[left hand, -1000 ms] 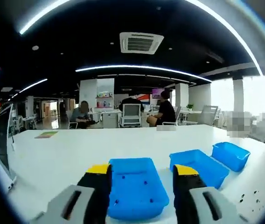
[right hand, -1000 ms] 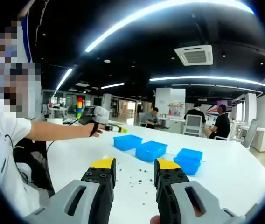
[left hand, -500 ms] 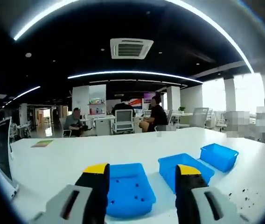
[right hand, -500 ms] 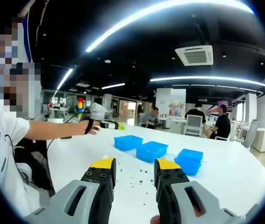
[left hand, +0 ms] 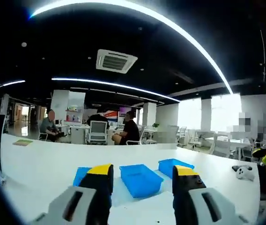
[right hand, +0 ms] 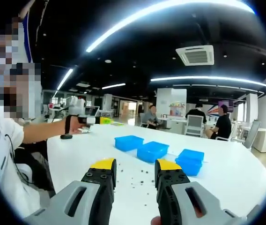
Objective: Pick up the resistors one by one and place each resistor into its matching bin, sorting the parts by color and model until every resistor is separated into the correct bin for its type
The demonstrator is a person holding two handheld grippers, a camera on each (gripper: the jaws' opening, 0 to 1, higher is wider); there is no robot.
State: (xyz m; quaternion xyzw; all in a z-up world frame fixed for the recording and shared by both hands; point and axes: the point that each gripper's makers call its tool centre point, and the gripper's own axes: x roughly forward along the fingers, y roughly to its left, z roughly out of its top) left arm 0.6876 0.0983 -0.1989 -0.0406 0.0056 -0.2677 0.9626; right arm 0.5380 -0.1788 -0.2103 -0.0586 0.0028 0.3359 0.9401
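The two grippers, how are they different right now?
The left gripper is held out above the table's far edge, away from the resistors; the right gripper hangs right over the scattered resistors. The left gripper's jaws frame a blue bin; the right gripper's frame bare table. Both are open and empty.

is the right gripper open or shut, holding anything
Open and empty: in the right gripper view the right gripper shows a clear gap between its jaws, with the white table visible through it.
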